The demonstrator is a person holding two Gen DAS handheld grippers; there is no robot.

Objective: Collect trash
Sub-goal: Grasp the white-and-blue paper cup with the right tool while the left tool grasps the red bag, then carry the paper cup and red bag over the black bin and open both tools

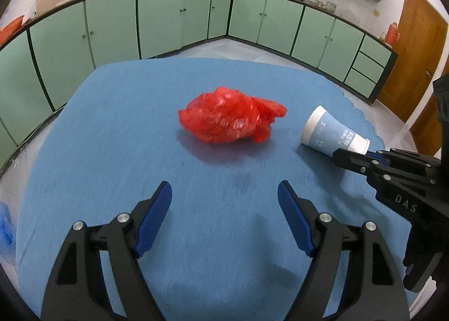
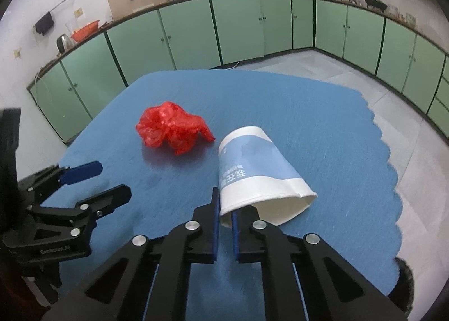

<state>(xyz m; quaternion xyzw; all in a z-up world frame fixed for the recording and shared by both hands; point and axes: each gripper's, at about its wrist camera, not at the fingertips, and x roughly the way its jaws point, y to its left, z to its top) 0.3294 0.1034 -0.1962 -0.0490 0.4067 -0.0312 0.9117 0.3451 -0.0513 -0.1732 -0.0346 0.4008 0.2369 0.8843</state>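
Pinching cup [image 2: 256, 164] rim, right claw [image 2: 224, 210] angled down.

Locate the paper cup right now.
The paper cup is pinched at its rim by the right tongs, lying tipped just right of the red plastic bag.

1. One crumpled red plastic bag [image 1: 231, 117] lies on the table.
2. One blue-and-white paper cup [image 1: 334, 133] is present, tipped on its side.
3. One blue tablecloth [image 1: 118, 136] covers the table.
4. Two grippers are in view: the left gripper [image 1: 224, 199] and the right gripper [image 2: 224, 213].
5. One scrap of light blue plastic [image 1: 5, 225] shows at the left edge.
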